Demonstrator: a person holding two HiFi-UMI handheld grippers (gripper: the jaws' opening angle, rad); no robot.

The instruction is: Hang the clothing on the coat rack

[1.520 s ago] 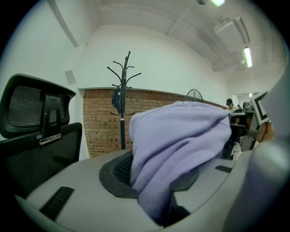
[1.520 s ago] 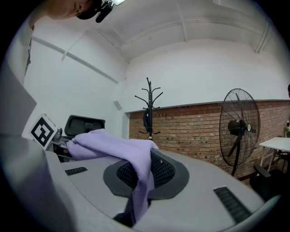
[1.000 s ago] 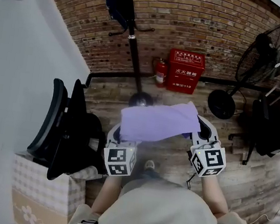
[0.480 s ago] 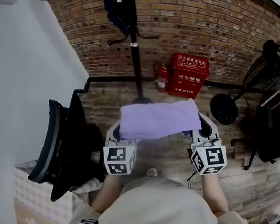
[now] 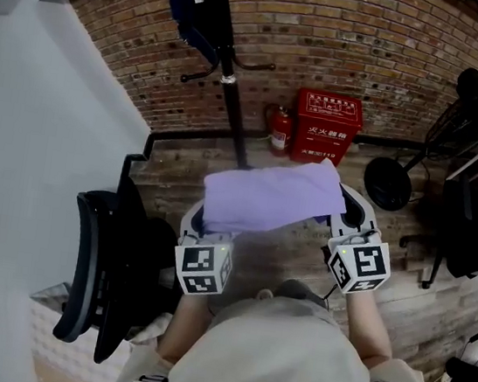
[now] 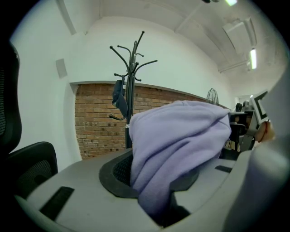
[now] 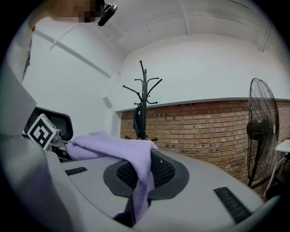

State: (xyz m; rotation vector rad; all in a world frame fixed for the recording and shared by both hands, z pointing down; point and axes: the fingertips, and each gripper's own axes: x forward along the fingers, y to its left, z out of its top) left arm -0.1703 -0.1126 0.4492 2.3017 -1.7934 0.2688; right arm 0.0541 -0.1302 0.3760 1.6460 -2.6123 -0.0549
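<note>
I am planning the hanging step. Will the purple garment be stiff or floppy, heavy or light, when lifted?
Probably floppy: the purple garment hangs in folds between the left gripper and right gripper, whose jaws pinch its ends. It looks like soft fleece, so likely light and not slippery. It should drape over a hook of the coat rack rather than keep shape.

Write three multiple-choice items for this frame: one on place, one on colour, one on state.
1. Where is the red box? A) on the floor by the brick wall B) on the chair C) between the jaws
2. The garment's colour? A) green B) lilac C) white
3. How is the garment held? A) by one gripper B) hung on the rack C) by both grippers
Key: 1 A, it stands at the wall's foot; 2 B, lilac in every view; 3 C, left gripper and right gripper each pinch cloth.
</note>
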